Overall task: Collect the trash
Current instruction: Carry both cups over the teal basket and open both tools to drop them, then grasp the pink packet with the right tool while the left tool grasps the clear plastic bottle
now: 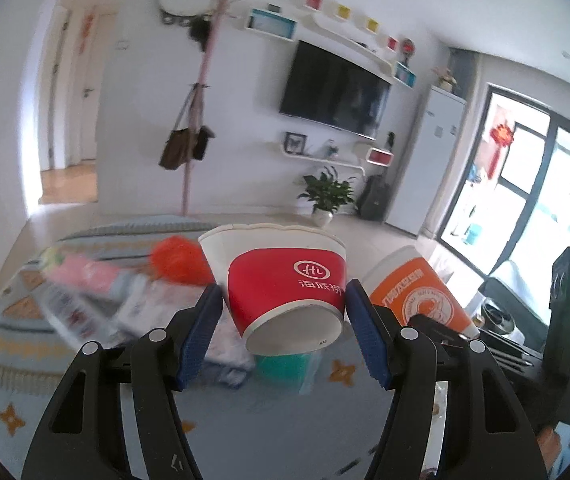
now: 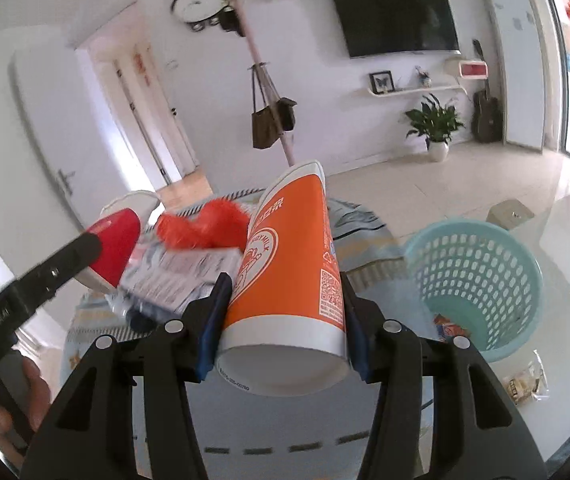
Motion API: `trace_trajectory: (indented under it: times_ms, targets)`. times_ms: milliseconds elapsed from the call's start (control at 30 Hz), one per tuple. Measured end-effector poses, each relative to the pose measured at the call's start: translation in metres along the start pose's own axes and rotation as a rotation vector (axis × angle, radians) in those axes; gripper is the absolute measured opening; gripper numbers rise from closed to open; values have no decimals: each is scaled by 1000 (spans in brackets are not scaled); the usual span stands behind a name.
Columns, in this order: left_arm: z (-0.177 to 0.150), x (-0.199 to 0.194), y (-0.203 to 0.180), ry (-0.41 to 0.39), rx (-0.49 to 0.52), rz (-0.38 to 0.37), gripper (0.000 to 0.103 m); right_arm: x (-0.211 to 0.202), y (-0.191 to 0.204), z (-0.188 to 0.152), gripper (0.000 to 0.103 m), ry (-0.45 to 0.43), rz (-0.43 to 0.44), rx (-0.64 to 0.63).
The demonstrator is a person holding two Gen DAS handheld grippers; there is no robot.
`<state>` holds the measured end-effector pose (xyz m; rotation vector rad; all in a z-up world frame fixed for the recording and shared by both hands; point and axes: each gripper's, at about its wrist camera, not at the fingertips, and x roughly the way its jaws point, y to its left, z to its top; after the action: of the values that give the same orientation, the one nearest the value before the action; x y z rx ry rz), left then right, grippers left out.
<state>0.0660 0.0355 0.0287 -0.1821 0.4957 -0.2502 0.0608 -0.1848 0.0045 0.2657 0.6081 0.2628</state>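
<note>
My left gripper [image 1: 283, 300] is shut on a red and white paper bowl [image 1: 285, 280] and holds it above the table, base toward the camera. My right gripper [image 2: 285, 308] is shut on a tall orange and white paper cup [image 2: 289, 264], also lifted, base toward the camera. The orange cup also shows in the left wrist view [image 1: 417, 292], and the red bowl in the right wrist view [image 2: 115, 240]. A light blue perforated trash basket [image 2: 473, 280] stands on the floor to the right of the table.
On the patterned tablecloth [image 1: 85, 400] lie an orange mesh ball [image 1: 179, 260], plastic wrappers [image 2: 181, 272] and a green packet [image 1: 285, 364]. A wrapper [image 2: 525, 380] lies on the floor by the basket. A potted plant [image 2: 435, 124] stands by the far wall.
</note>
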Motion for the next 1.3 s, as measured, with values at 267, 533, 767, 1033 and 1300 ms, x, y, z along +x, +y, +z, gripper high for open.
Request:
trace_trajectory:
  times_ms: [267,533,767,1033,1300]
  targets:
    - [19,71,-67,62,36,-94,62,3,-87,29,48,-66,-137,95]
    - [-3,173,-130,262,82,-197,62,43,-178,13,49,31,-318,234]
    - [-39,232,-145,431,96,-202,63,75,-227,-12,50,162,-374,323]
    - [-44,234,-132,432,64,-208,79,78,-243,-21,51,182,-354,359]
    - [-37,208,-124,358,67,-199,81,68,-223,-16,51,157,-346,328]
